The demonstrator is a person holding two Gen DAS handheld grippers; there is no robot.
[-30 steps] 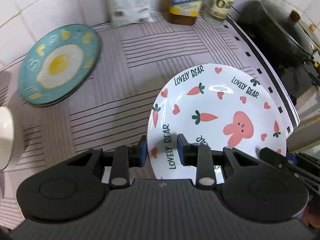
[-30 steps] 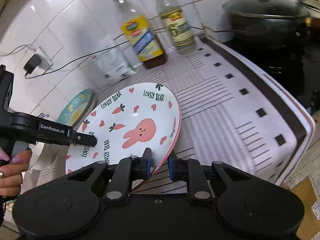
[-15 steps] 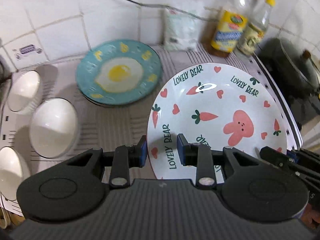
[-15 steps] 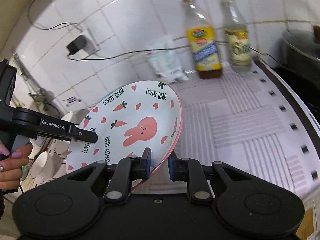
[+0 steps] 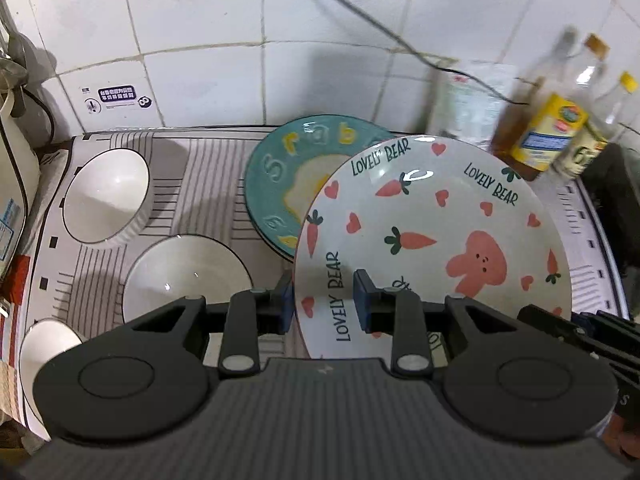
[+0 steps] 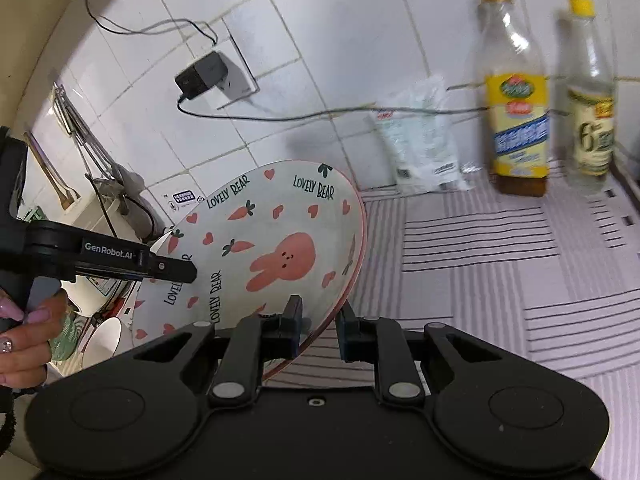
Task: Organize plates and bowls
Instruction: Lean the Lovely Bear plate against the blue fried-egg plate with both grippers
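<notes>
A white "Lovely Bear" plate (image 5: 432, 232) with a pink rabbit and carrots is held in the air by both grippers. My left gripper (image 5: 324, 300) is shut on its near left rim. My right gripper (image 6: 320, 332) is shut on its right rim; the plate also shows in the right wrist view (image 6: 272, 248), tilted. Behind and below it a teal fried-egg plate (image 5: 280, 168) lies on the counter, partly hidden. Three white bowls (image 5: 106, 194) (image 5: 186, 276) (image 5: 48, 344) stand to the left.
Striped mat (image 6: 500, 248) covers the counter. Two bottles (image 6: 516, 120) (image 6: 592, 120) and a white pouch (image 6: 424, 148) stand by the tiled wall. A plug and cable (image 6: 200, 76) hang on the wall. A dark pot (image 5: 616, 200) sits far right, a white appliance (image 5: 16, 184) far left.
Both grippers have carried the bear plate left and toward the wall; it now overlaps the teal plate in the left wrist view. Both grips are unchanged.
</notes>
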